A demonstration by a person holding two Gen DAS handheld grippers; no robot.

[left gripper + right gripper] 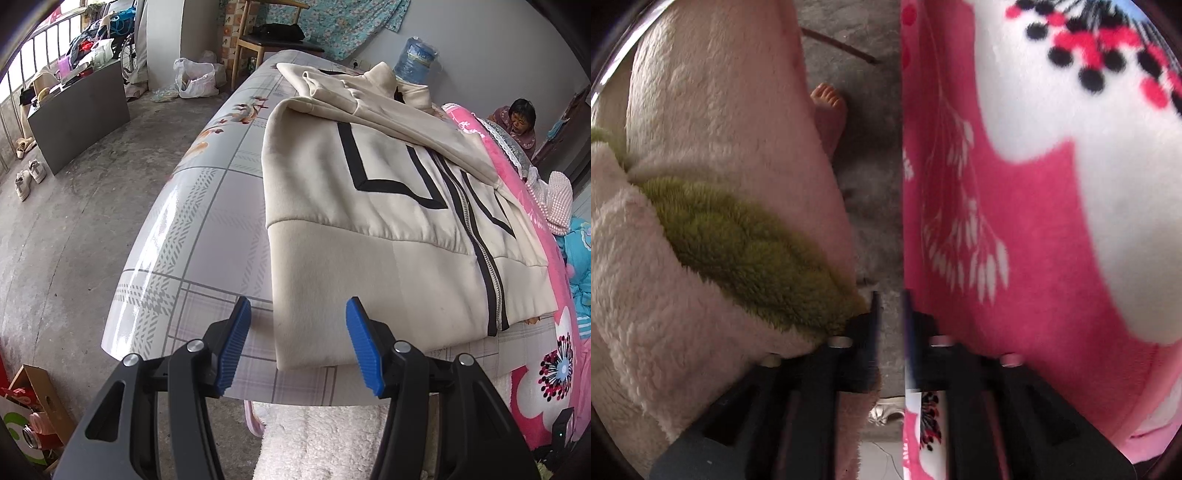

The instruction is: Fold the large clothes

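Nearest in the left wrist view, the left gripper [298,345] hangs with its blue pads [236,343] spread apart and nothing pinched between them. The near left corner of the jacket [369,221] lies below the gap, its bottom edge close to the near edge of the table [177,280]. The jaws are released, clear of the cloth.

The cream jacket lies flat on the glossy checked table, zip [480,258] running up its right part, a sleeve [388,110] folded across the upper part. Left of the jacket a wide strip of bare tabletop runs to the table's curved left edge; beyond that edge is open concrete floor [92,184]. On the jacket's right its edge meets a pink blanket [546,350], so there is little free room on that side.

Farther back, a wooden chair [266,40] stands past the table's far end, a plastic bag [195,77] on the floor beside it, and a grey cabinet [81,110] to the far left. A person [519,118] sits low at the far right.

The right gripper [890,299] points down into a narrow gap between a fluffy cream robe [683,258] on its left and the pink blanket on its right. Its jaws stand slightly apart with only floor between them, grasping nothing. A bare foot [829,110] shows on the floor below.
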